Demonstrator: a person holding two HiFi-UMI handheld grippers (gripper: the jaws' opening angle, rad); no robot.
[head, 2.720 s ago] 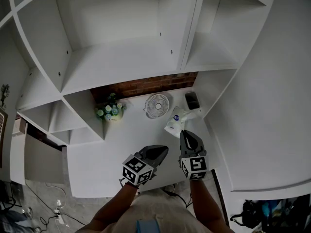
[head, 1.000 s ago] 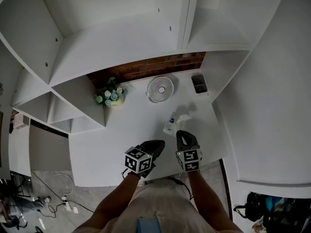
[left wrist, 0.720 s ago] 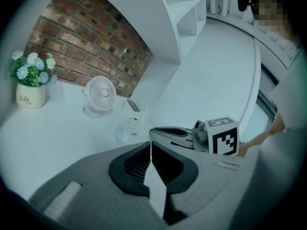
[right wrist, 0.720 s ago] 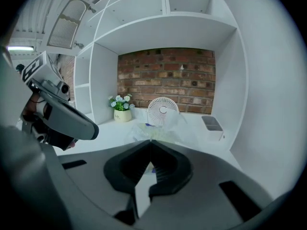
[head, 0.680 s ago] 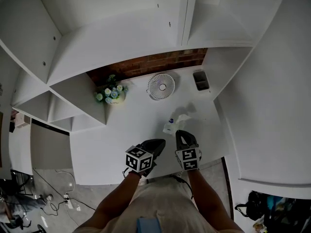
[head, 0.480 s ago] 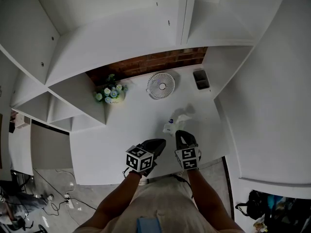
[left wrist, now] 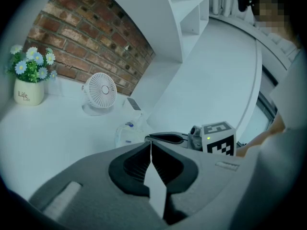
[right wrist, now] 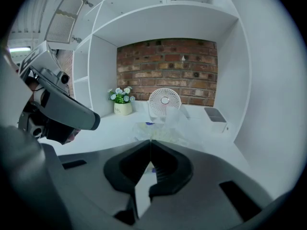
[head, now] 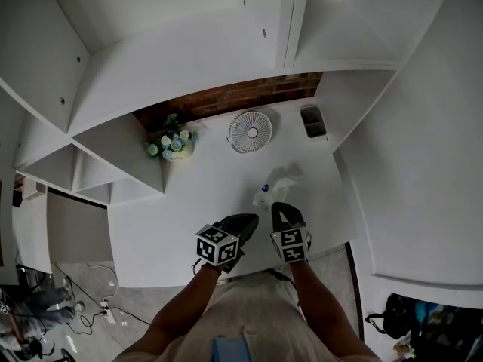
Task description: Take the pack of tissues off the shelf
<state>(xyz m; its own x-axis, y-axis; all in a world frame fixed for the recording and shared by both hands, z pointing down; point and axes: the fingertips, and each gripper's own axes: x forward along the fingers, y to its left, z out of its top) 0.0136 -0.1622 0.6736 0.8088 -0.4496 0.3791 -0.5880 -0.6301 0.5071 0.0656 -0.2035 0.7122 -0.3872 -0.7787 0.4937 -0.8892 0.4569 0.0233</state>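
The pack of tissues [head: 268,193], clear crinkled plastic with a blue mark, is low over the white desk [head: 189,202] in front of the shelf. My right gripper [head: 278,208] is shut on its near edge. In the right gripper view the pack [right wrist: 160,128] flares out straight from the closed jaw tips. My left gripper [head: 253,219] is beside it on the left, shut with nothing in it. From the left gripper view the pack [left wrist: 127,133] shows just past the right gripper [left wrist: 165,138].
Behind the pack stand a small white fan [head: 251,131], a pot of flowers [head: 170,145] to the left, and a grey box [head: 312,121] in the right corner against the brick wall. White shelf compartments rise above and to the left. The desk's front edge runs under my grippers.
The pack, held by my right gripper, has come away from the grey box toward the desk's front edge and sunk a little. My left gripper has stayed put.
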